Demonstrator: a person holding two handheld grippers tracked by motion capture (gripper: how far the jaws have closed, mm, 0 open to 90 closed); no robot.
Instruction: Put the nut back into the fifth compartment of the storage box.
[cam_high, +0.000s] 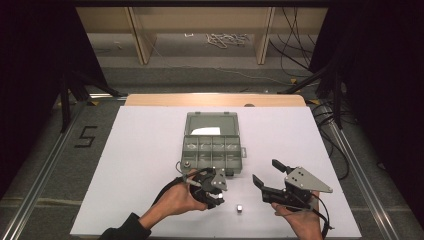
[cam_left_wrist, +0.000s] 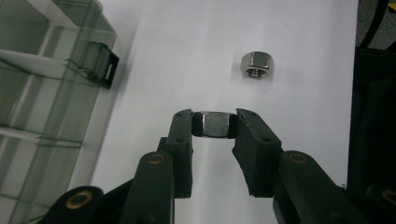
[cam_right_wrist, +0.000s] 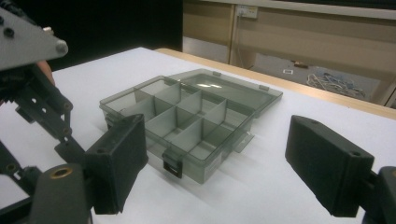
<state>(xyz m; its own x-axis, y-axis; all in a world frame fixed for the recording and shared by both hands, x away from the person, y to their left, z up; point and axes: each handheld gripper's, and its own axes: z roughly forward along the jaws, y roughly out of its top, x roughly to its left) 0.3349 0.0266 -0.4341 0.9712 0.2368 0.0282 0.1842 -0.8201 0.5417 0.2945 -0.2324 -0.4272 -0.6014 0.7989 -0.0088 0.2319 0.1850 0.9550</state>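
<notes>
My left gripper (cam_left_wrist: 215, 122) is shut on a steel hex nut (cam_left_wrist: 215, 127), which its two black pads hold by the flats a little above the white table sheet. A second hex nut (cam_left_wrist: 256, 65) lies loose on the sheet just ahead of it; in the high view this loose nut (cam_high: 240, 207) sits between the two hands. The left gripper (cam_high: 218, 199) hangs near the front edge of a clear compartment box (cam_high: 212, 145). My right gripper (cam_right_wrist: 219, 154) stands wide open with nothing between its pads, facing the box (cam_right_wrist: 191, 121) from the right (cam_high: 266, 171).
The box lid (cam_high: 211, 124) lies open toward the far side, and several compartments look bare. A black latch (cam_left_wrist: 105, 65) sticks out of the box's front wall. The white sheet (cam_high: 145, 165) covers the table; dark curtains and cables surround it.
</notes>
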